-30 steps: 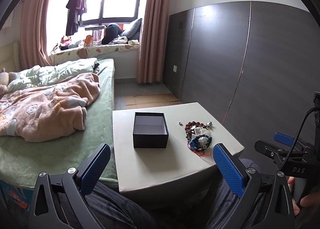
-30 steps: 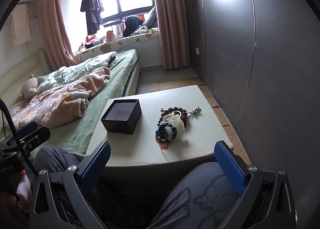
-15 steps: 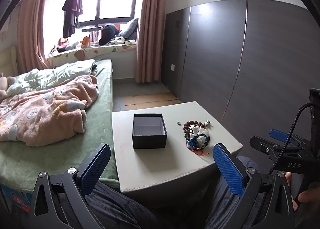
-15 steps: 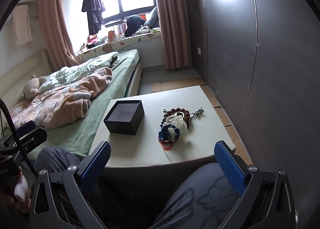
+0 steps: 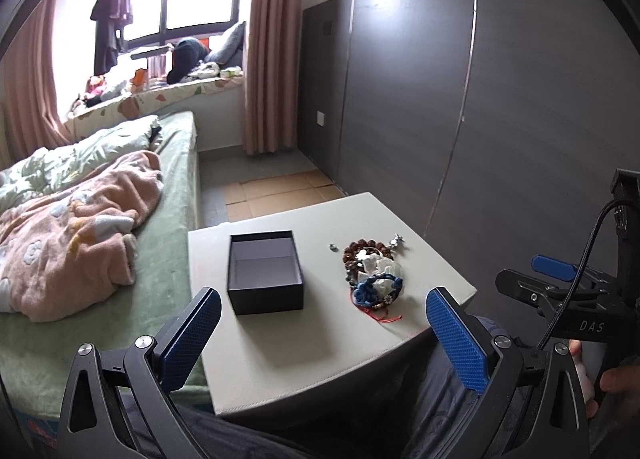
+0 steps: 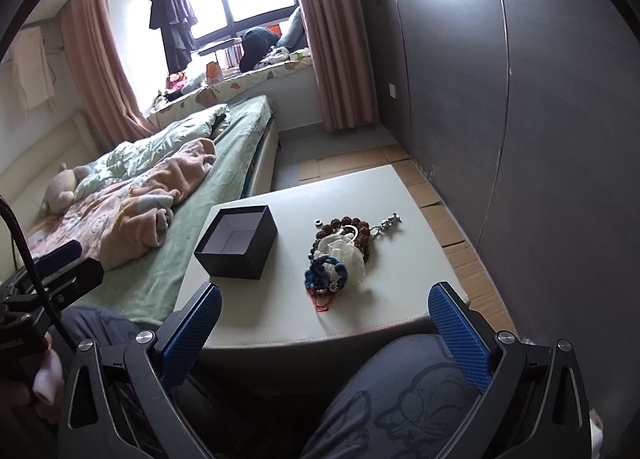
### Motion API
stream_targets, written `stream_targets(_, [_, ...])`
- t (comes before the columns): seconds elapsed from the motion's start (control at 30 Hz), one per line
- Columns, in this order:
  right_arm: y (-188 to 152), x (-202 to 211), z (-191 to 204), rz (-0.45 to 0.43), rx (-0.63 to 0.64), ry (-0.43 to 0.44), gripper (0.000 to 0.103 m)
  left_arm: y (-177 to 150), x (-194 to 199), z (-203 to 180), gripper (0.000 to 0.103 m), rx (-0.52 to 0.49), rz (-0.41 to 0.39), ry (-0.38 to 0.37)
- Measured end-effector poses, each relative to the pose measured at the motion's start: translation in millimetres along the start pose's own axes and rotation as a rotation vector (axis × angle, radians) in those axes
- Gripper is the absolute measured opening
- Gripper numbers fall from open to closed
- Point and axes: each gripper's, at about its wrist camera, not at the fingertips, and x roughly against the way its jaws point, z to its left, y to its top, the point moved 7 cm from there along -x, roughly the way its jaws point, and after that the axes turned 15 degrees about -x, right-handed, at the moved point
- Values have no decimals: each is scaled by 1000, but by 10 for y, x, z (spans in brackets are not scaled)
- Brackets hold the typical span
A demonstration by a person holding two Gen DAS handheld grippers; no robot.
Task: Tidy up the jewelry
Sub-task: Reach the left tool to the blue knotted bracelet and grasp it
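nothing is packed yet: the black box (image 5: 265, 271) sits empty, the jewelry pile (image 5: 372, 273) heaped just right of it; left gripper (image 5: 324, 333) and right gripper (image 6: 326, 331) are held wide open, empty

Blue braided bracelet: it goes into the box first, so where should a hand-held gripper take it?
Pinch the blue braided bracelet from above on its near-left rim, which lies clear of the white piece; the pile lies flat.

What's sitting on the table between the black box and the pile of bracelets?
Mostly bare tabletop. In both views only a small metal ring lies in the gap between the black box and the jewelry pile, near its far end.
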Motion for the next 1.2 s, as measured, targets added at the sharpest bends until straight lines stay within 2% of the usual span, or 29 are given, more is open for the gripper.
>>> stream_targets(0.2, [93,-134,-259,22,-44,-22,103,73,-330,-114,102,-3,40,-45])
stream_targets(0.33, [114,-216,-415,44,-74,-5,103,88,-566,-213,102,-14,64,-84])
stream_targets(0.53, [158,-384,-664,65,-122,0,99,70,-920,-361,91,-18,118,-156])
stream_targets(0.67, [158,-504,-799,89,-151,7,95,28,-1174,-492,87,16,163,-234])
stream_targets(0.83, [123,-668,-963,112,-177,-10,95,-34,-1436,-655,72,45,208,-295])
stream_targets(0.87, [110,-696,-995,116,-182,-13,92,-45,-1482,-680,70,51,215,-306])
stream_targets(0.93, [82,-748,-1054,130,-193,-16,86,-76,-1582,-743,56,59,237,-324])
stream_targets(1.1, [33,-841,-1194,150,-222,-18,78,-124,-1783,-879,49,73,259,-353])
stream_targets(1.13, [30,-849,-1208,151,-226,-17,78,-137,-1828,-892,42,78,268,-348])
stream_targets(1.2, [22,-874,-1237,154,-230,-21,78,-156,-1913,-928,36,99,282,-360])
